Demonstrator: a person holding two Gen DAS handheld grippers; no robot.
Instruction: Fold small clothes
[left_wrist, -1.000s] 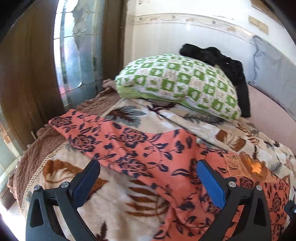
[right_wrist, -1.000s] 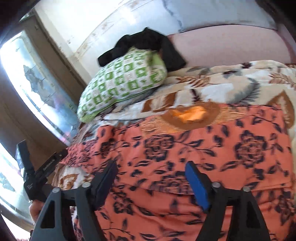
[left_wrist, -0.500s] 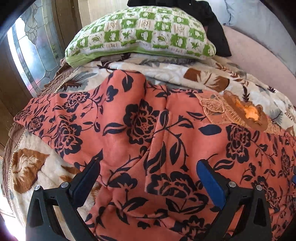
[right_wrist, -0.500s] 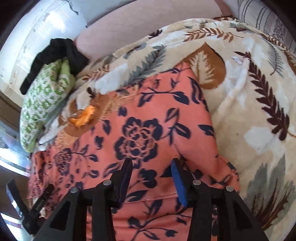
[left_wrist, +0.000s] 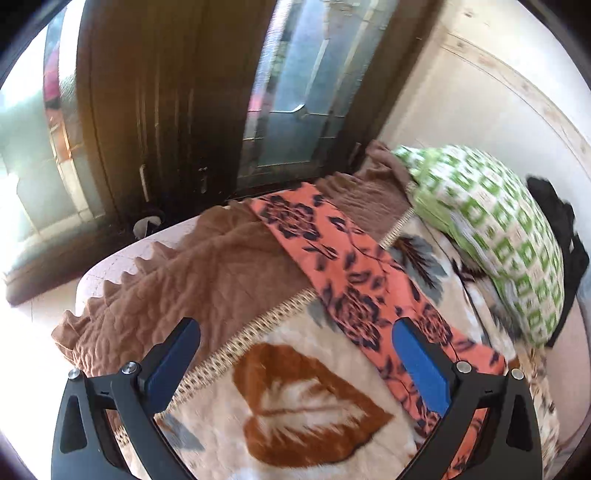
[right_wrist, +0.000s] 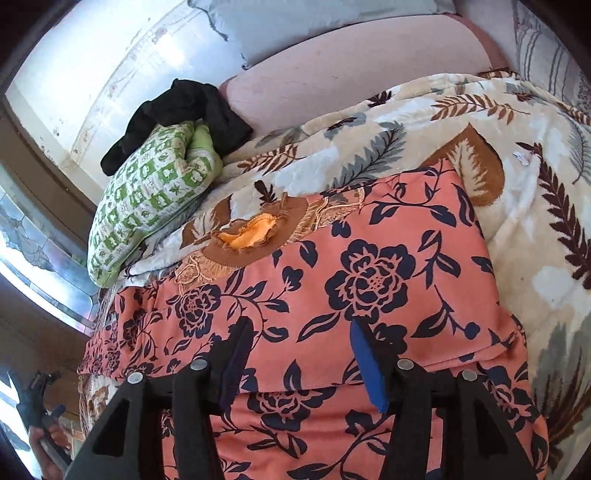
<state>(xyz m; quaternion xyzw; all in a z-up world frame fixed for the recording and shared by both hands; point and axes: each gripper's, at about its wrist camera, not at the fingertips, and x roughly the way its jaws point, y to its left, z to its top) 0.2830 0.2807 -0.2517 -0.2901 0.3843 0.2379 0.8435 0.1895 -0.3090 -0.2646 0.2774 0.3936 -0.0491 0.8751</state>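
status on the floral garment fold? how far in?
Early. Done: the orange floral garment lies spread on the leaf-print blanket, with one fold edge crossing near the right gripper. In hand: nothing; the right gripper is open over that edge, and the left gripper is open above the blanket beside the garment's far end. Left: that long end is unfolded, and so are further folds.

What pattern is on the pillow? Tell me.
Green and white checks on the pillow, clearest in the right wrist view.
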